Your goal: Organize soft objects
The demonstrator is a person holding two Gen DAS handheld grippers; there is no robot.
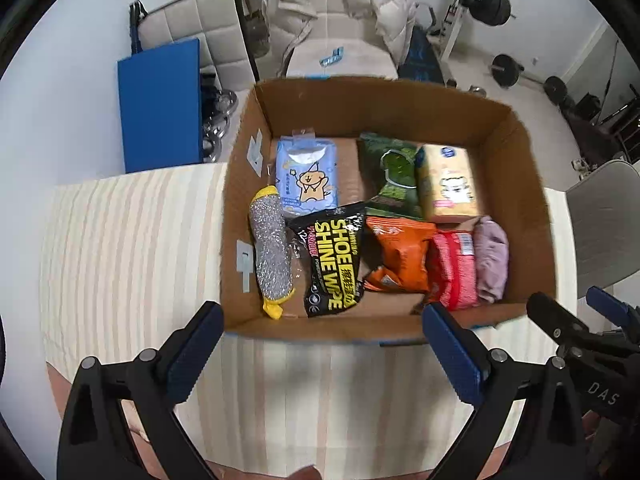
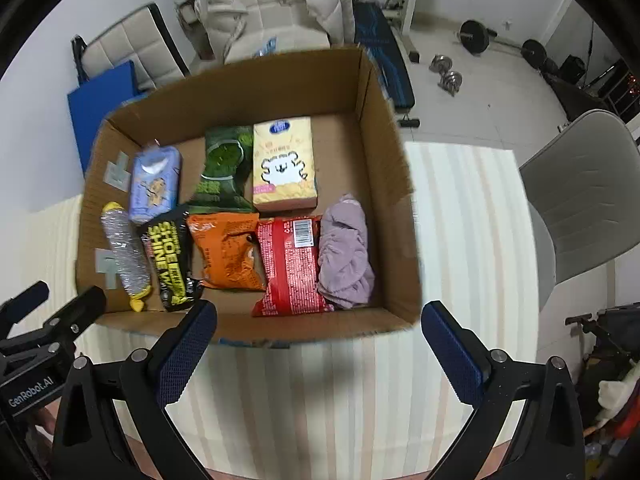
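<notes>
— Grippers?

— My left gripper point(image 1: 322, 342) hangs with jaws spread wide, nothing between them, just short of the near wall of the cardboard box point(image 1: 400, 108). My right gripper point(image 2: 320, 338) likewise: wide apart, empty, same near wall. Each shows at the edge of the other's view.

— Box contents, near row?

— Left to right: a silver scouring pad point(image 1: 270, 246) with yellow ends, against the left wall; a black shoe-shine wipe pack point(image 1: 334, 258) touching it; an orange snack bag point(image 1: 400, 256); a red packet point(image 2: 292, 264), barcode side up; a bunched lilac cloth point(image 2: 346, 252) pressed against the red packet.

— Far row?

— A blue wipes pack point(image 1: 306, 176) with a cartoon bear, a dark green pouch point(image 1: 394, 176), and a yellow tissue pack point(image 2: 284, 164) just beside the pouch. Bare cardboard between the tissue pack and the right wall.

— Underneath?

— The box sits on a striped cream tablecloth point(image 1: 132, 240).
</notes>
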